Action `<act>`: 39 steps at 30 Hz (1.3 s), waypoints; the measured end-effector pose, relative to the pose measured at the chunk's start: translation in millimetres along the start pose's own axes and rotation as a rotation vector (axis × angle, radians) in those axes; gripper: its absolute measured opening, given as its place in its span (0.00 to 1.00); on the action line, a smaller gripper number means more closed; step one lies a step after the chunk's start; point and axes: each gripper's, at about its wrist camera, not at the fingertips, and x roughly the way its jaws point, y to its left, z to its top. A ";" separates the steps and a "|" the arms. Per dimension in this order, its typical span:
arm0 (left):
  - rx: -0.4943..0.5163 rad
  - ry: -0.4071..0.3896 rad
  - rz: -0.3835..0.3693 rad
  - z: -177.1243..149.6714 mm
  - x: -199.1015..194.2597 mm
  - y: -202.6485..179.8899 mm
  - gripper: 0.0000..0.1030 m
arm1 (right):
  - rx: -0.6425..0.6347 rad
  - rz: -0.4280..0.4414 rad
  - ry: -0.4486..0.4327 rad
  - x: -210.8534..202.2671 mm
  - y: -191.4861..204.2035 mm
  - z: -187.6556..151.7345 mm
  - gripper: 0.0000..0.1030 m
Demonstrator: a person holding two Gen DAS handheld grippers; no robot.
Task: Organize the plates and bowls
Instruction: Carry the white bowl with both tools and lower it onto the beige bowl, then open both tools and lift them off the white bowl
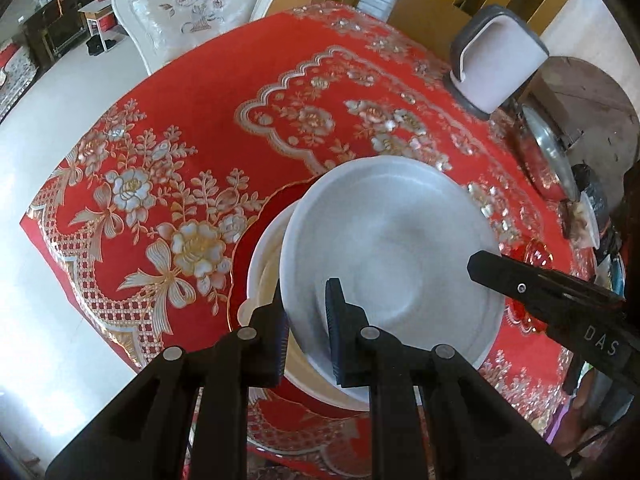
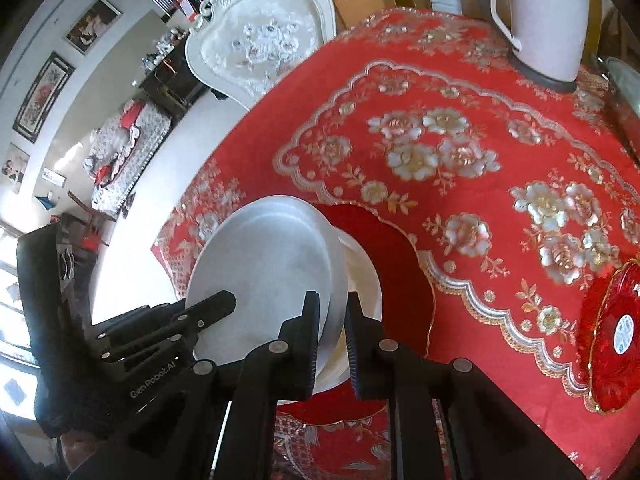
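Grip: your left gripper (image 1: 306,320) and right gripper (image 2: 333,332) are both clenched on the rim of the white plate (image 1: 392,248), from opposite sides.
Plate: it hangs tilted over the cream bowl (image 1: 260,264), which sits on the red plate (image 1: 240,256) on the tablecloth (image 1: 160,128).
Do it well: level the plate, centre it over the bowl, lower both sides together, then let go.
Nearby: a red glass dish (image 2: 612,340) lies well apart on your right; the kettle (image 1: 496,64) stands at the far edge.
In the way: nothing I can see.
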 end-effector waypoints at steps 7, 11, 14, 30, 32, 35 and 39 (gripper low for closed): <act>0.015 0.018 0.032 -3.9 16.0 1.1 0.14 | 0.011 -0.006 0.038 17.2 -4.0 -1.8 0.15; 0.027 0.019 0.036 -0.9 17.2 -1.1 0.19 | 0.028 0.005 0.040 17.8 -7.6 -0.3 0.17; 0.033 0.020 0.038 -0.3 16.9 -2.4 0.20 | 0.040 0.019 0.052 17.2 -9.2 -0.5 0.23; 0.104 -0.127 0.058 14.8 -22.8 -35.0 0.40 | 0.118 0.006 -0.033 -33.9 -46.5 -10.0 0.32; 0.137 -0.126 0.032 15.5 -21.1 -53.8 0.42 | 0.159 -0.009 -0.056 -45.8 -63.6 -17.2 0.32; 0.183 -0.110 -0.008 15.1 -15.7 -80.9 0.42 | 0.216 -0.034 -0.078 -61.8 -86.6 -28.1 0.36; 0.262 -0.075 -0.064 11.6 -4.6 -125.1 0.42 | 0.319 -0.078 -0.106 -83.1 -128.1 -50.3 0.38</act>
